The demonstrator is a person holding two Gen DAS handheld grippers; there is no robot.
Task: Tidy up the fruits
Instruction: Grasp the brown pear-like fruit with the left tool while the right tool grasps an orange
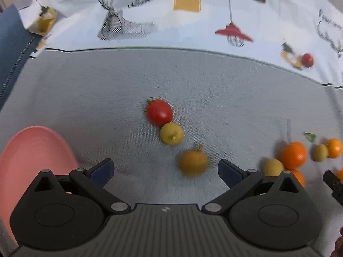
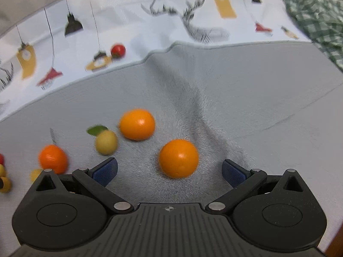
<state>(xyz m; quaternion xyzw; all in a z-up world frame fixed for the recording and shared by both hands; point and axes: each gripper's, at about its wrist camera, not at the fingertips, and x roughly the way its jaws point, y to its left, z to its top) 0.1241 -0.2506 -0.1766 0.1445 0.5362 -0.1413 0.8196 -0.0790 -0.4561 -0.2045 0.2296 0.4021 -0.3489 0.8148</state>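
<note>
Left gripper (image 1: 166,169) spread wide, empty; dull-orange fruit (image 1: 193,162) lower centre between its fingers, untouched. Right gripper (image 2: 169,169) also wide, empty; glossy orange (image 2: 178,158) centre frame between fingers, not touching. Both on grey cloth (image 2: 268,111).

A plain grey cloth (image 1: 107,98) fills the middle of the left wrist view, and above it lies a white cloth (image 1: 193,27) printed with black line-drawn deer, red and black lamps and mustard tags. At centre sit a red tomato (image 1: 159,111), a pale yellow fruit (image 1: 171,133) and a dull ochre fruit (image 1: 193,162). A pink plate (image 1: 32,160) shows lower left. In the right wrist view, a bright orange fruit (image 2: 178,158) sits at centre, and a green-and-white checked cloth (image 2: 317,15) fills the upper right.
</note>
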